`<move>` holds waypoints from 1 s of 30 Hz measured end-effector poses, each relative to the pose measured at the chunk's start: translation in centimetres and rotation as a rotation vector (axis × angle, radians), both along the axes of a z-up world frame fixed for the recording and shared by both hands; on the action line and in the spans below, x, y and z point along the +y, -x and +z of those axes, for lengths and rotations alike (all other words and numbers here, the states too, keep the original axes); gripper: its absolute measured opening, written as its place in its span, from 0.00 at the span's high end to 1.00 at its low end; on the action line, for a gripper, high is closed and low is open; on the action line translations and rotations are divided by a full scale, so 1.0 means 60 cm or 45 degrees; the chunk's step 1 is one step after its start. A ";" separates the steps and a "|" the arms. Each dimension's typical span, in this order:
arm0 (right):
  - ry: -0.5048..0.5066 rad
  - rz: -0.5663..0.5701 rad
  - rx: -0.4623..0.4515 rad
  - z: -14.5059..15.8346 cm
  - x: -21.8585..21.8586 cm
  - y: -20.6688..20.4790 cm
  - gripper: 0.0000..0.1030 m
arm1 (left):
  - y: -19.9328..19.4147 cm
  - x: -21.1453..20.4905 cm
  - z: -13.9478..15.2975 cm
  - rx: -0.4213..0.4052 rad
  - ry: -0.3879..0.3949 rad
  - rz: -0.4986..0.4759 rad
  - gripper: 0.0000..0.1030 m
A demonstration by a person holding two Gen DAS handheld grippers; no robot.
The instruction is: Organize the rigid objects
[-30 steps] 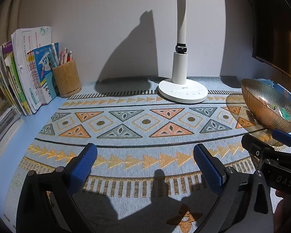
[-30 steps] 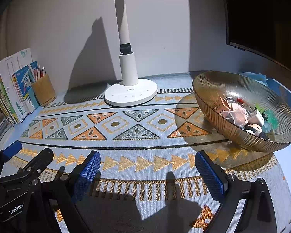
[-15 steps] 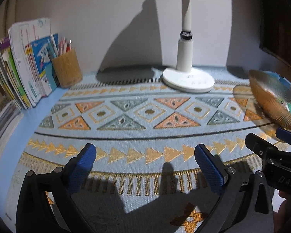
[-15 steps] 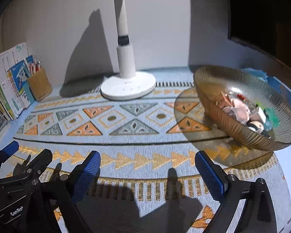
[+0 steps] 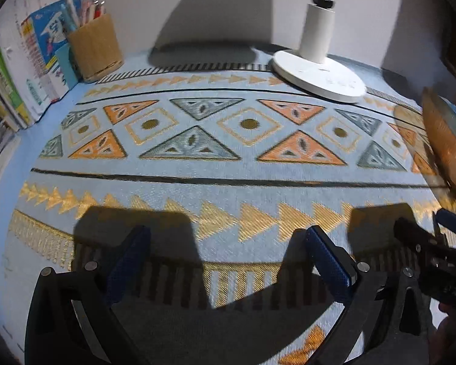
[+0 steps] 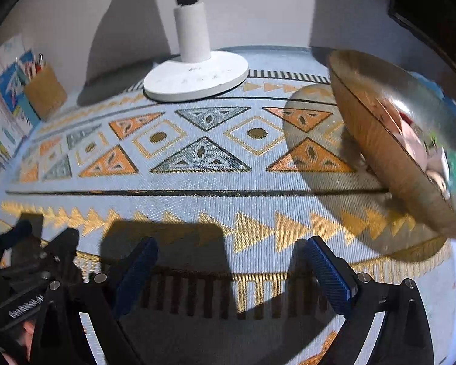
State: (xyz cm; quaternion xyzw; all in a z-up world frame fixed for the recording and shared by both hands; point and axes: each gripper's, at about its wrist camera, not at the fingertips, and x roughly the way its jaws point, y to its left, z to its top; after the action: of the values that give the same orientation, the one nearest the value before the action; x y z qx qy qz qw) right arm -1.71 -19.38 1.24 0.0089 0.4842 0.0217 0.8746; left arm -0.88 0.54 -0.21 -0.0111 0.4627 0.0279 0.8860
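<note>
The small rigid objects (image 6: 410, 133) lie heaped in the amber glass bowl (image 6: 380, 152) near the worktop's right edge. Both the left gripper (image 5: 228, 261) and right gripper (image 6: 232, 267) hover with fingers released, holding nothing; a careless reach could knock the bowl's rim, tip it, and scatter everything.

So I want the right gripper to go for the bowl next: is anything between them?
Nothing visible. The right gripper is open and empty, and only bare patterned mat lies between its fingers and the bowl ahead to its right. The lamp base sits farther back, off that line.
</note>
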 end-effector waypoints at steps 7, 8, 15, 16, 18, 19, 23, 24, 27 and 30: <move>0.040 0.008 -0.016 -0.008 -0.004 -0.006 0.00 | -0.013 0.000 -0.001 0.009 0.005 -0.003 0.00; 0.042 0.007 -0.017 -0.008 -0.004 -0.007 0.00 | -0.013 0.001 0.000 0.010 0.006 0.000 0.00; 0.041 0.003 -0.034 -0.007 -0.004 -0.009 0.00 | -0.015 0.005 -0.001 -0.024 0.002 -0.007 0.00; 0.038 -0.011 -0.053 -0.007 -0.005 -0.005 0.00 | -0.016 0.004 -0.001 -0.024 0.002 -0.006 0.00; 0.044 -0.022 -0.086 -0.008 -0.003 -0.001 0.00 | -0.016 0.005 -0.001 -0.024 0.005 -0.006 0.00; 0.043 -0.022 -0.087 -0.008 -0.003 -0.001 0.00 | -0.015 0.005 -0.001 -0.024 0.005 -0.006 0.00; 0.041 -0.022 -0.087 -0.008 -0.003 -0.001 0.00 | -0.015 0.004 -0.001 -0.024 0.005 -0.005 0.00; 0.042 -0.021 -0.087 -0.008 -0.003 -0.001 0.00 | -0.015 0.005 -0.001 -0.024 0.005 -0.006 0.00; 0.042 -0.021 -0.087 -0.008 -0.003 -0.001 0.00 | -0.015 0.004 -0.001 -0.024 0.005 -0.005 0.00; 0.042 -0.021 -0.086 -0.009 -0.004 -0.001 0.00 | -0.015 0.005 -0.001 -0.024 0.006 -0.005 0.00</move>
State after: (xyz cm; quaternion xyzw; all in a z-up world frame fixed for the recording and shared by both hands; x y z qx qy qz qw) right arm -1.62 -19.60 0.73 -0.0023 0.4545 0.0067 0.8907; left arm 0.03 0.81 -0.27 -0.0124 0.4544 0.0249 0.8904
